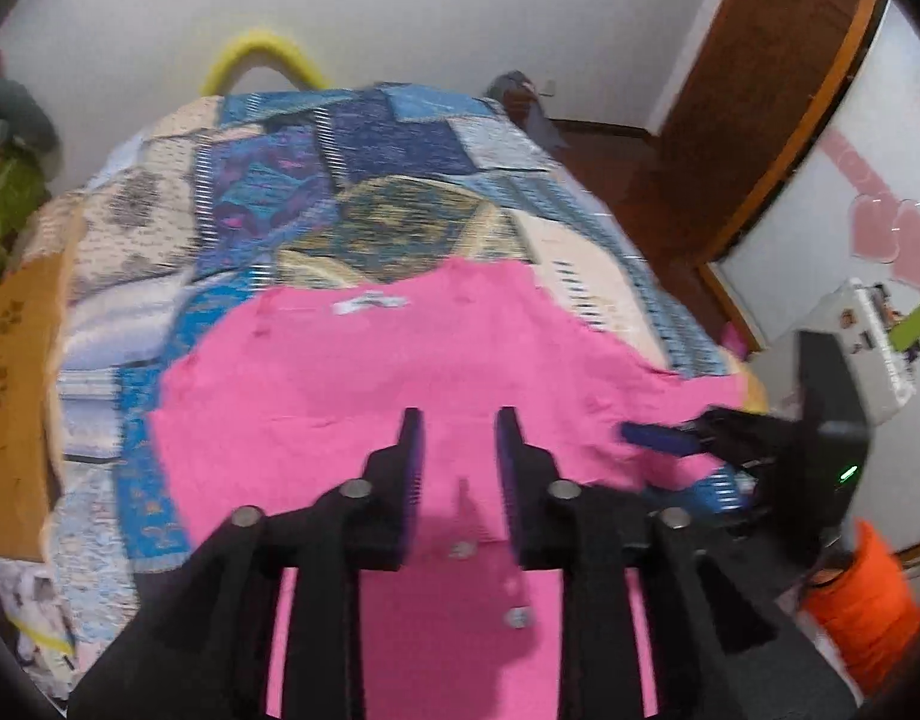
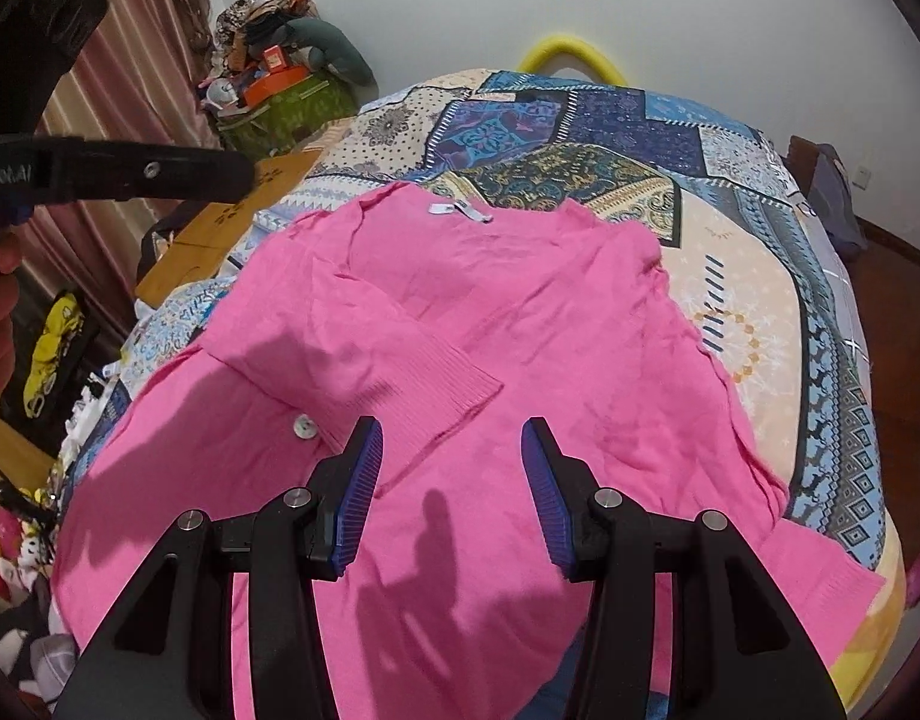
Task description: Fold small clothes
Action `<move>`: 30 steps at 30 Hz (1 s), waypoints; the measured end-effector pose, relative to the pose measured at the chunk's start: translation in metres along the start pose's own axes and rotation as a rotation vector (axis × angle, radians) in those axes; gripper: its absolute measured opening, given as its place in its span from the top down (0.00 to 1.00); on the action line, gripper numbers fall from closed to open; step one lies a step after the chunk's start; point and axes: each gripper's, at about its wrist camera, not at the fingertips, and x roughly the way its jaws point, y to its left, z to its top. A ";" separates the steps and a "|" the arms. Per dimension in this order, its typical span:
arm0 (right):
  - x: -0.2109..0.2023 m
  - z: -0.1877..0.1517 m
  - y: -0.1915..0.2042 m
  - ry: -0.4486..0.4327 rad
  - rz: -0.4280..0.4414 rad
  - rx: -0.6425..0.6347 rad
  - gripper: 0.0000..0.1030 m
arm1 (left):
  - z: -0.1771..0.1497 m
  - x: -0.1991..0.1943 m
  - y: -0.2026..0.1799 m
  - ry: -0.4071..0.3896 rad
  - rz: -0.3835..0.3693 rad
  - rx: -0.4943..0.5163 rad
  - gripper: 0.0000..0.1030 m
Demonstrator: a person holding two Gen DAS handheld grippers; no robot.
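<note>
A pink buttoned cardigan (image 2: 520, 324) lies spread on the bed, its white neck label (image 2: 460, 211) at the far end. One sleeve is folded across the front, and its ribbed cuff (image 2: 454, 390) ends just beyond my right gripper (image 2: 451, 429). That gripper hovers open over the cardigan with nothing between its blue pads. In the left wrist view the cardigan (image 1: 370, 372) fills the middle. My left gripper (image 1: 460, 435) stands above its lower part, jaws apart, gripping no cloth. The right gripper's blue fingers (image 1: 658, 438) reach in from the right edge.
A patchwork bedspread (image 2: 580, 138) covers the bed. A yellow foam arch (image 2: 571, 51) stands at the far end. Cardboard (image 1: 16, 372) and a heap of bags and toys (image 2: 274, 90) crowd the left side. A wooden door (image 1: 754, 120) and an orange object (image 1: 868, 606) are at the right.
</note>
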 end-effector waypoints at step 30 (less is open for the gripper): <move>0.067 0.019 0.003 0.092 -0.038 -0.034 0.95 | -0.124 0.055 0.140 0.034 0.263 -0.186 0.40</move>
